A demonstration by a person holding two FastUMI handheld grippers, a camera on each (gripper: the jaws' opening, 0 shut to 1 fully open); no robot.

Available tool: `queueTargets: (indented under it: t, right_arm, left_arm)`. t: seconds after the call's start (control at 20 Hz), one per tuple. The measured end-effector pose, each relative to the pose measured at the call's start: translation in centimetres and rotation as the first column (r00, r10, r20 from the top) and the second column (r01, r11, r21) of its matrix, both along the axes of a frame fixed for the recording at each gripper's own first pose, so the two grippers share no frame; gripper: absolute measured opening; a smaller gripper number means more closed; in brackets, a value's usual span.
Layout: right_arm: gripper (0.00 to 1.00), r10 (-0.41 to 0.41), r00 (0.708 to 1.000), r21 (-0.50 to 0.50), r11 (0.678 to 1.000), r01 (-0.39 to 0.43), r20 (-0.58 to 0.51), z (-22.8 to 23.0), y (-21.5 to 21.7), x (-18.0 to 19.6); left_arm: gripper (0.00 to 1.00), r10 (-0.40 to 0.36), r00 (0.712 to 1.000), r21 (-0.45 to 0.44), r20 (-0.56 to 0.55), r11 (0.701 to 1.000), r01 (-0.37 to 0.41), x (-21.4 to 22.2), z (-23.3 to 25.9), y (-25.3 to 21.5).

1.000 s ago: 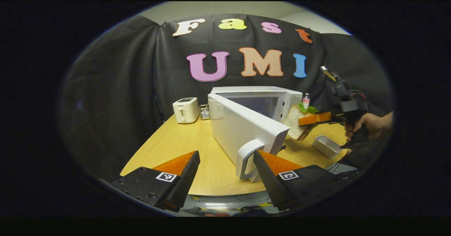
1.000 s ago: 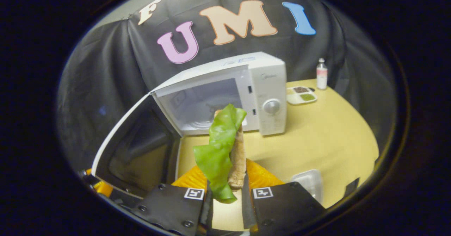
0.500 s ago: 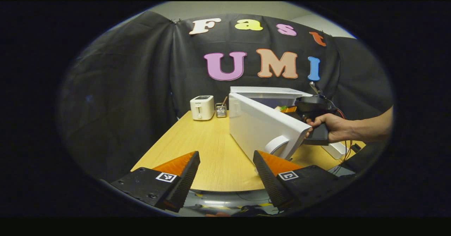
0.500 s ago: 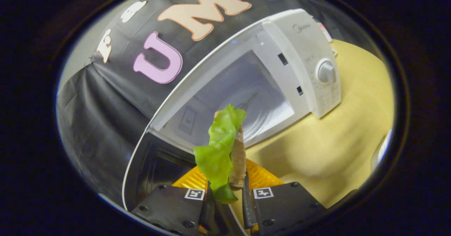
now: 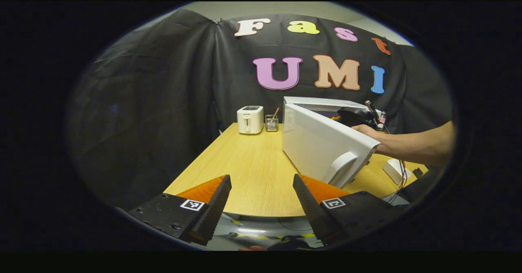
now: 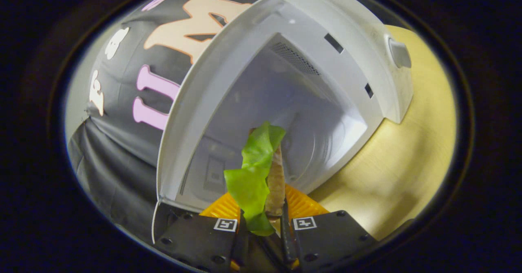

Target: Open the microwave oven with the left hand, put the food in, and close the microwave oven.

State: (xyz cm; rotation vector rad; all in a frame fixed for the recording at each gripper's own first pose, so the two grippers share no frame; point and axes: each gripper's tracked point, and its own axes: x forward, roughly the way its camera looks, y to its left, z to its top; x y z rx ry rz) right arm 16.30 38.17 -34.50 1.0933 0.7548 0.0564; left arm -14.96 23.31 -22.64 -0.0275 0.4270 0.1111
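Note:
The white microwave (image 5: pixel 322 104) stands on the wooden table (image 5: pixel 253 171) with its door (image 5: pixel 322 146) swung open toward me. My left gripper (image 5: pixel 261 201) is open at the table's near edge, holding nothing, left of the door's handle (image 5: pixel 340 171). In the right gripper view, my right gripper (image 6: pixel 263 224) is shut on a sandwich (image 6: pixel 275 179) of bread with a green lettuce leaf (image 6: pixel 253 175), held edge-up at the mouth of the microwave's cavity (image 6: pixel 285 114). In the left gripper view, a person's arm (image 5: pixel 412 144) reaches behind the door, with the right gripper (image 5: pixel 355 116) partly hidden.
A white toaster (image 5: pixel 250 119) and a small holder with sticks (image 5: pixel 271 122) stand at the table's far edge. A small white tray (image 5: pixel 393 169) lies on the table to the right, under the arm. The microwave's dial (image 6: pixel 399 53) is right of the cavity.
The right gripper has carried the sandwich from in front of the microwave up to the cavity's opening. The left gripper has drawn away leftward from the door handle, staying open.

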Motion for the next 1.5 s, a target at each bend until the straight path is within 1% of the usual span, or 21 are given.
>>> queueTargets:
  t: [0.1, 0.2, 0.25, 0.3, 0.45, 0.5, 0.55, 0.7, 0.75, 0.8, 0.85, 0.9, 0.95, 1.0, 1.05, 1.15, 1.3, 1.5]
  right_arm:
    - [0.35, -0.006, 1.000, 0.012, 1.000, 0.006, -0.008, -0.3, 0.9, 1.0]
    - [0.35, -0.015, 1.000, -0.015, 1.000, 0.015, 0.001, -0.8, 1.2, 1.7]
    - [0.27, -0.023, 1.000, -0.020, 1.000, 0.023, -0.002, -1.2, 1.4, 1.9]
    - [0.35, -0.032, 0.999, -0.020, 0.999, 0.032, -0.011, -1.6, 1.5, 2.2]
    - [0.35, -0.045, 0.999, -0.028, 0.999, 0.045, 0.005, -2.4, 1.9, 3.1]
    - [0.27, -0.046, 0.999, -0.034, 0.998, 0.046, 0.014, -2.5, 2.0, 3.4]
    - [0.35, -0.049, 0.999, -0.032, 0.998, 0.050, 0.017, -2.7, 2.0, 3.6]
    - [0.35, -0.073, 0.997, -0.057, 0.996, 0.074, 0.033, -3.4, 1.6, 4.3]
    - [0.27, -0.073, 0.997, -0.069, 0.995, 0.075, 0.030, -3.7, 1.5, 4.3]
    - [0.35, -0.070, 0.998, -0.105, 0.992, 0.069, -0.001, -4.7, 1.4, 4.2]
    - [0.48, -0.071, 0.997, -0.133, 0.989, 0.070, -0.005, -4.8, 0.7, 3.8]
    - [0.60, -0.074, 0.997, -0.162, 0.984, 0.076, 0.018, -4.5, 0.2, 4.2]
    - [0.74, -0.080, 0.996, -0.230, 0.969, 0.087, 0.037, -4.4, -0.7, 4.4]
    - [0.80, -0.069, 0.996, -0.299, 0.951, 0.084, 0.062, -4.3, -1.6, 4.6]
    - [0.85, -0.053, 0.995, -0.342, 0.936, 0.081, 0.089, -3.9, -2.1, 4.6]
    - [0.86, -0.024, 0.992, -0.382, 0.922, 0.071, 0.127, -3.0, -2.9, 5.0]
    - [0.86, -0.007, 0.985, -0.442, 0.893, 0.083, 0.171, -1.8, -5.0, 4.9]
    - [0.87, 0.057, 0.978, -0.494, 0.868, 0.052, 0.202, -0.4, -7.5, 3.2]
  left_arm:
    - [0.89, -0.005, 1.000, 0.010, 0.002, 1.000, 0.005, 0.1, 0.1, 0.0]
    - [0.89, 0.001, 1.000, 0.035, -0.011, 0.999, -0.001, -0.3, -0.4, 0.6]
    - [0.89, 0.008, 1.000, 0.035, -0.019, 0.999, -0.007, -0.5, -0.5, 0.8]
    - [0.89, 0.015, 1.000, 0.028, -0.021, 1.000, -0.014, -0.5, -0.4, 1.0]
    - [0.89, 0.023, 0.999, 0.039, -0.025, 0.999, -0.022, -0.9, -0.5, 1.4]
    - [0.89, 0.023, 0.999, 0.050, -0.027, 0.998, -0.022, -1.0, -0.5, 1.6]
    - [0.89, 0.026, 0.999, 0.055, -0.030, 0.998, -0.024, -1.0, -0.6, 1.8]
    - [0.89, 0.039, 0.999, 0.041, -0.034, 0.998, -0.038, -1.0, -0.8, 2.2]
    - [0.89, 0.039, 0.999, 0.041, -0.033, 0.998, -0.038, -1.1, -0.9, 2.1]
    - [0.89, 0.036, 0.999, 0.043, -0.027, 0.998, -0.035, -1.0, -0.7, 2.0]
    - [0.89, 0.031, 0.999, 0.046, -0.023, 0.998, -0.030, -0.9, -0.6, 1.8]
    - [0.89, 0.027, 0.999, 0.049, -0.020, 0.998, -0.026, -0.8, -0.5, 1.7]
    - [0.89, 0.022, 1.000, 0.050, -0.018, 0.999, -0.022, -0.8, -0.5, 1.6]
    - [0.89, 0.019, 1.000, 0.048, -0.015, 0.999, -0.018, -0.7, -0.5, 1.4]
    - [0.89, 0.014, 1.000, 0.045, -0.017, 0.999, -0.014, -0.6, -0.5, 1.3]
    - [0.89, 0.003, 1.000, 0.042, -0.009, 0.999, -0.003, -0.4, -0.3, 0.8]
    - [0.89, -0.014, 1.000, 0.040, 0.001, 0.999, 0.014, 0.0, -0.2, 0.2]
    - [0.89, -0.046, 0.999, 0.037, 0.013, 0.998, 0.045, 1.2, -0.4, -0.6]
